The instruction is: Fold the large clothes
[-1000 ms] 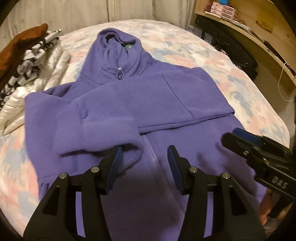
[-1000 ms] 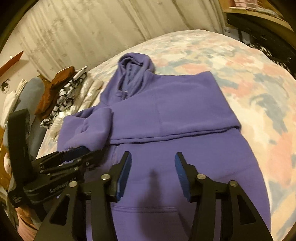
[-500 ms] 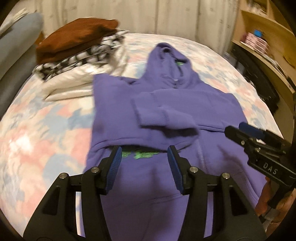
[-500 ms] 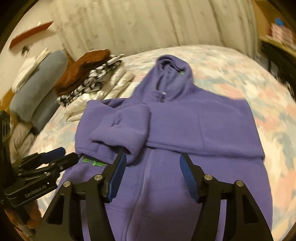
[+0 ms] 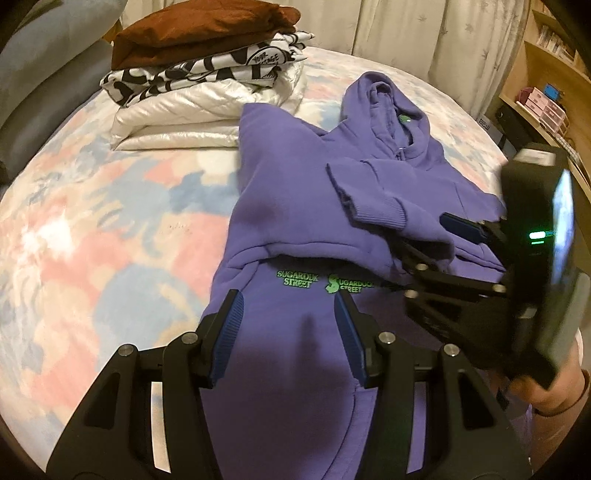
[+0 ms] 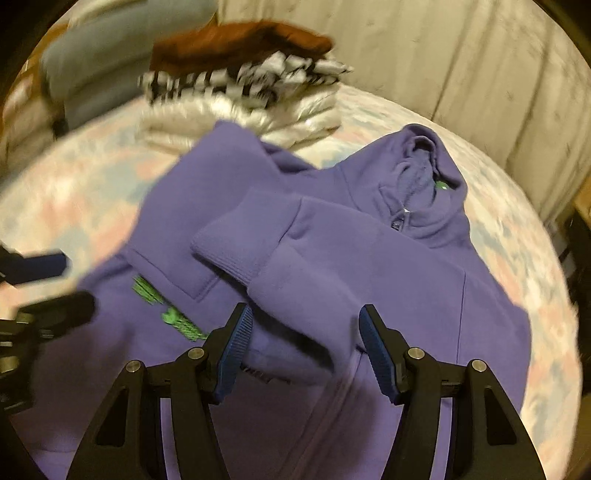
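A purple zip hoodie (image 5: 295, 206) lies on the bed with both sleeves folded across its chest and green lettering (image 5: 299, 278) showing below the fold. It also shows in the right wrist view (image 6: 369, 266). My left gripper (image 5: 288, 328) is open and empty, hovering over the hoodie's lower left part. My right gripper (image 6: 306, 347) is open and empty above the folded sleeve cuff (image 6: 229, 254). The right gripper also shows at the right of the left wrist view (image 5: 461, 236), and the left gripper shows blurred at the left of the right wrist view (image 6: 40, 284).
A stack of folded clothes (image 5: 207, 62), brown on top, black-and-white, then white, sits at the back left of the floral bedspread (image 5: 92, 229). A grey pillow (image 5: 33, 74) lies left of it. Curtains (image 5: 424, 33) hang behind; wooden shelves (image 5: 546, 85) stand at the right.
Both grippers have swung left, so the views now face the clothes stack. The right gripper has moved in over the folded sleeve cuff. Both stay open.
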The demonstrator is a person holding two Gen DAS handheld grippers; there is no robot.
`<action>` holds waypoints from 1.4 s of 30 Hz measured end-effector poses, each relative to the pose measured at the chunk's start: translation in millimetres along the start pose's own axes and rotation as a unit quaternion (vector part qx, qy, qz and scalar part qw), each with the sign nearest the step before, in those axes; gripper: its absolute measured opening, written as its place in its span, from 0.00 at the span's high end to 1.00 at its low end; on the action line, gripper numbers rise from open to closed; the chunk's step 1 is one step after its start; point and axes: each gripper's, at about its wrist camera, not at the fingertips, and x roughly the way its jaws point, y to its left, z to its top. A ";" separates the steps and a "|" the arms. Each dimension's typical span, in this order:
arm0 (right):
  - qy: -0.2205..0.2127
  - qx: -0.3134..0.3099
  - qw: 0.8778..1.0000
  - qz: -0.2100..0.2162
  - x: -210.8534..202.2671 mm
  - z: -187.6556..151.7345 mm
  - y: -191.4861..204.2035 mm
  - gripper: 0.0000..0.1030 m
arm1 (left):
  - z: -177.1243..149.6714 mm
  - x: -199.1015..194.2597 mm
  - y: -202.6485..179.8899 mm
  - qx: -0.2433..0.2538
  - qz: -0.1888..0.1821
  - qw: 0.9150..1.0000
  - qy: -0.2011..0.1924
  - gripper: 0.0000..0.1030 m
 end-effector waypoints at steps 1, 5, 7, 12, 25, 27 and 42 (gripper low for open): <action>0.002 -0.015 1.000 -0.012 6.8 2.2 5.5 0.41 | -0.3 0.7 1.0 -0.003 0.000 1.000 0.001 0.53; -0.014 -0.037 0.999 0.000 11.9 17.1 11.5 0.79 | -1.4 4.6 5.4 -0.012 0.001 1.000 0.005 0.53; -0.036 -0.005 0.999 0.024 4.1 28.0 0.8 0.85 | -2.3 5.9 6.6 -0.014 0.002 1.000 0.007 0.53; -0.106 0.206 0.968 0.098 -20.9 30.3 -90.8 0.86 | -3.2 5.9 9.0 -0.019 -0.001 1.000 0.006 0.53; 0.037 0.435 0.891 0.124 51.3 -105.7 -204.1 0.75 | 20.1 14.7 15.0 -0.008 0.000 1.000 0.006 0.53; 0.029 0.442 0.888 0.126 48.0 -109.6 -216.7 0.59 | 35.1 17.8 17.3 -0.004 -0.001 1.000 0.004 0.53; 0.028 0.397 0.905 0.149 103.6 -56.1 -264.9 0.33 | 150.7 127.9 43.2 -0.002 -0.075 0.996 0.041 0.53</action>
